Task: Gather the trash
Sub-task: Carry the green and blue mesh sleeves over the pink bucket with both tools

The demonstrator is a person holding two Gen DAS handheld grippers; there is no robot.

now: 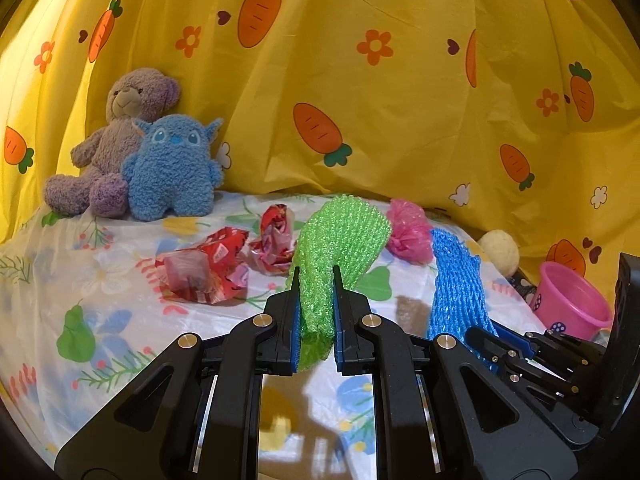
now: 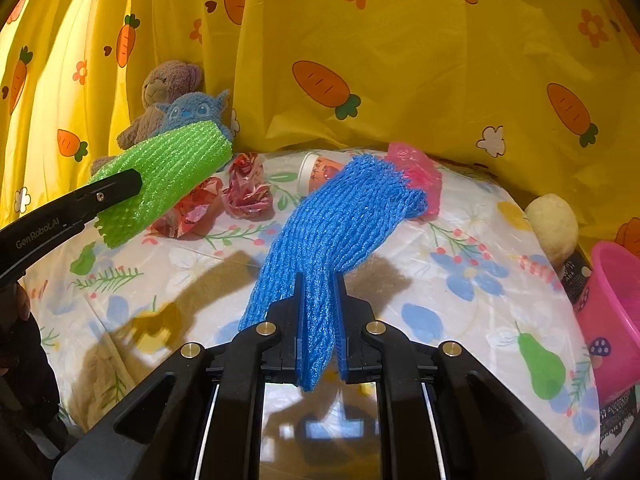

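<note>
My left gripper [image 1: 316,276] is shut on a green foam net sleeve [image 1: 340,240] and holds it above the table; the sleeve also shows in the right wrist view [image 2: 168,172]. My right gripper [image 2: 318,280] is shut on a blue foam net sleeve [image 2: 340,224], also lifted; it shows in the left wrist view [image 1: 456,280]. On the floral tablecloth [image 1: 100,280] lie two crumpled red wrappers [image 1: 204,268] [image 1: 276,240], a pink foam net ball [image 1: 408,232] and a paper cup [image 2: 320,172] on its side. A pink bucket [image 1: 568,300] stands at the right edge.
A purple teddy bear [image 1: 116,140] and a blue plush toy [image 1: 172,172] sit at the back left against a yellow carrot-print curtain [image 1: 380,100]. A pale yellow ball [image 1: 500,252] lies next to the bucket. Dark printed packaging [image 2: 576,276] lies by the bucket.
</note>
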